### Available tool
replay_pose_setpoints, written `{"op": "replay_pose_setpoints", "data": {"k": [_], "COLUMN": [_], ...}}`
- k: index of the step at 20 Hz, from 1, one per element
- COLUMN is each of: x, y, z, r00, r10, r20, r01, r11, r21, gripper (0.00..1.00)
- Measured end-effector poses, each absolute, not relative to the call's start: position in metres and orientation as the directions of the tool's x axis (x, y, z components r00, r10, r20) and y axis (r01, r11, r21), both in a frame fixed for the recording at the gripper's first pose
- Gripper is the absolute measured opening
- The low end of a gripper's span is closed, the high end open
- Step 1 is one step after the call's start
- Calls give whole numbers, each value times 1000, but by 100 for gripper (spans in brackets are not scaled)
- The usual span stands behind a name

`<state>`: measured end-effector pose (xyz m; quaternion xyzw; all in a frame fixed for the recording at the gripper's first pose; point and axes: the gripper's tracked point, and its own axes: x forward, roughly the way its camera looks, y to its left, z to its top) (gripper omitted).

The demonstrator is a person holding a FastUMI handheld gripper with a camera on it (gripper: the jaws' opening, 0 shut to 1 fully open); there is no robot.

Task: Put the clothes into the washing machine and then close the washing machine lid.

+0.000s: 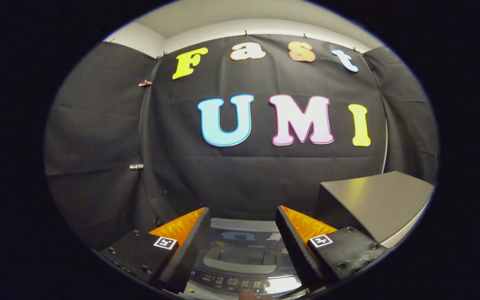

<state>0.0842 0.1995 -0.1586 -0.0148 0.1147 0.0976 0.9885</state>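
My gripper (243, 213) is open and nothing sits between its fingers. Below and between them lies the top of the washing machine (240, 250). Its glossy dark lid (244, 239) lies flat and mirrors the wall behind. A recessed handle (240, 263) runs along the lid's near edge. The control panel (233, 283) with small buttons runs beneath the handle, closest to me. At the panel's near edge a small rounded shape (250, 295) looks like a fingertip.
A grey slanted box or tabletop (375, 202) stands right of the machine, just beyond the right finger. Black cloth walls close the booth behind and on the left, close behind the machine.
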Motion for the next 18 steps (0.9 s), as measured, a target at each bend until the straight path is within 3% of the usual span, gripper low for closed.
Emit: {"op": "replay_pose_setpoints", "data": {"k": [9, 18], "x": [49, 23], "y": [137, 31], "z": [-48, -5], "r00": [994, 998], "r10": [104, -57], "r20": [-31, -4], "r01": [-105, 57], "r11": [994, 998], "r21": [-24, -21], "gripper": [99, 99]}}
